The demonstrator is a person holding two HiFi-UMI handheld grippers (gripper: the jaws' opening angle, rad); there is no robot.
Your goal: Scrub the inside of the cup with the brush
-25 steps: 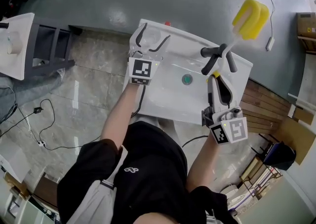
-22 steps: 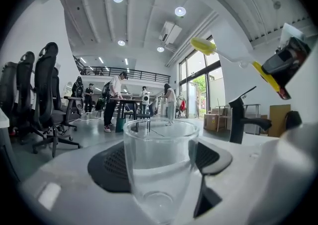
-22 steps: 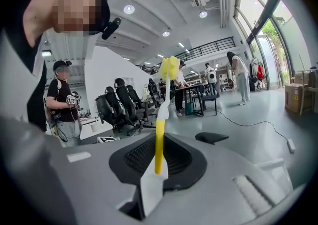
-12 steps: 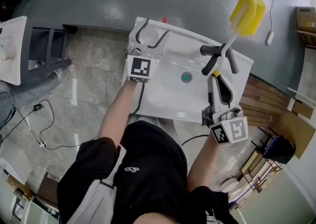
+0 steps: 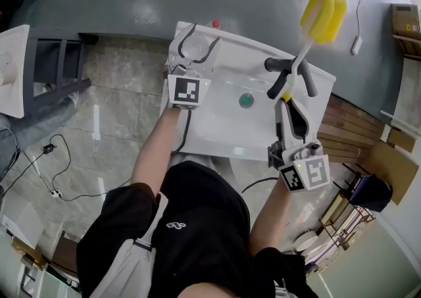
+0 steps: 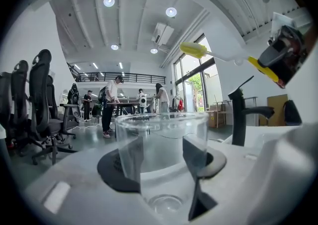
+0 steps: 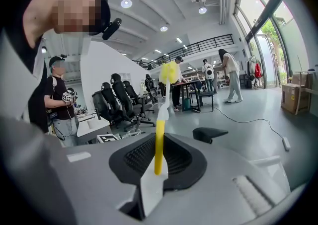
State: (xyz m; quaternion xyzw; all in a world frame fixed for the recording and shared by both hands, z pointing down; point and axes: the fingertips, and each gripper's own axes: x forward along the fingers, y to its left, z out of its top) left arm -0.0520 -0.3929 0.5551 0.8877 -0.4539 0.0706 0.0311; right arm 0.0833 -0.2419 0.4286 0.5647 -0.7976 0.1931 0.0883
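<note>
A clear cup (image 5: 195, 45) (image 6: 161, 154) stands upright on the far left corner of the white sink (image 5: 223, 129). My left gripper (image 5: 206, 32) (image 6: 161, 165) reaches round it. Its jaws have just been closing, and both pads now lie against the cup's sides. My right gripper (image 5: 288, 102) (image 7: 158, 169) is shut on the yellow handle of the brush (image 7: 159, 142). The brush rises past the faucet to its yellow sponge head (image 5: 323, 14) (image 6: 194, 49), high over the sink's far right edge and well apart from the cup.
A black faucet (image 5: 288, 74) (image 6: 242, 114) stands at the sink's far right, close to the brush handle. The drain (image 5: 246, 100) sits mid-basin. Beyond the sink are a grey floor, office chairs (image 6: 39, 105) and several people (image 6: 112, 105).
The left jaws have drawn in from wide apart to hug the cup. The right gripper and the brush stay about where they were.
</note>
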